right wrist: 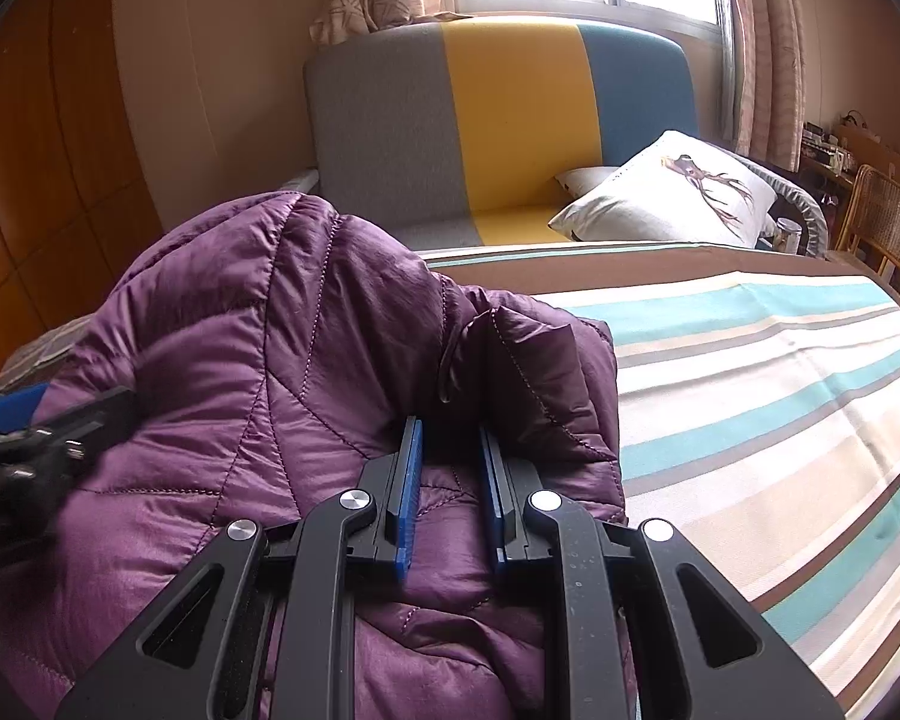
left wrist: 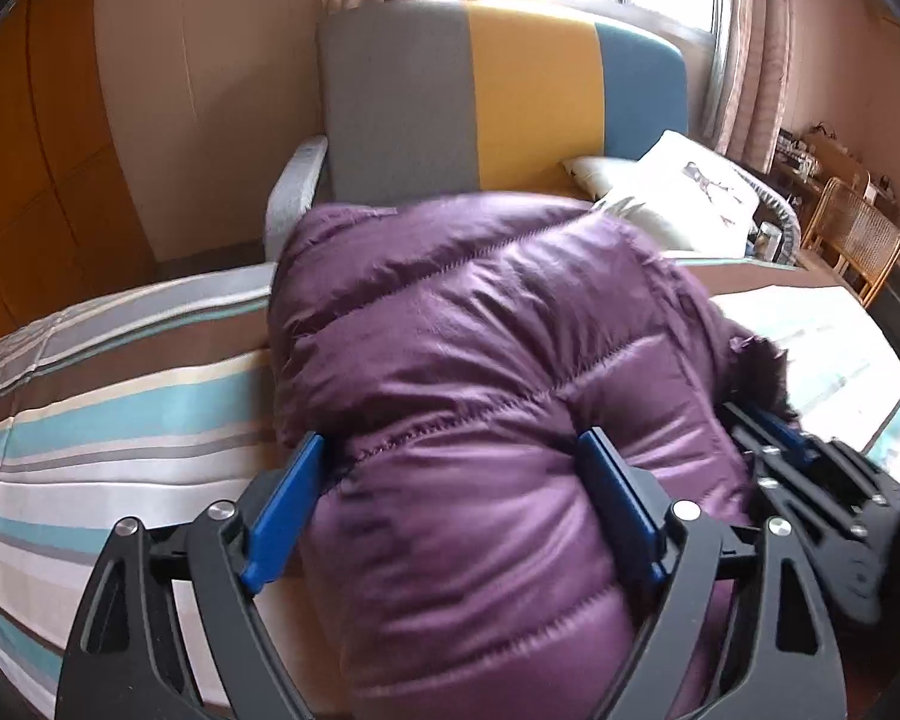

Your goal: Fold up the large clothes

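Note:
A puffy purple quilted jacket (left wrist: 486,348) lies bunched up on the striped bedcover (left wrist: 120,408). My left gripper (left wrist: 450,438) straddles a thick bulge of it with its blue pads wide apart; the padding fills the gap, and I see no firm pinch. In the right wrist view my right gripper (right wrist: 450,426) stands nearly closed, a fold of the jacket (right wrist: 258,360) pinched between its blue pads. Each tool shows in the other's view: the right gripper (left wrist: 810,468) at the jacket's right edge, the left gripper (right wrist: 18,420) at its left edge.
Behind the bed stands a grey, yellow and blue sofa back (left wrist: 510,90) with a white pillow (right wrist: 678,192) on it. A rattan chair (right wrist: 888,222) and a cluttered desk are at the far right, a wooden wardrobe (left wrist: 30,150) at the left. Bare striped bedcover (right wrist: 750,390) stretches to the right.

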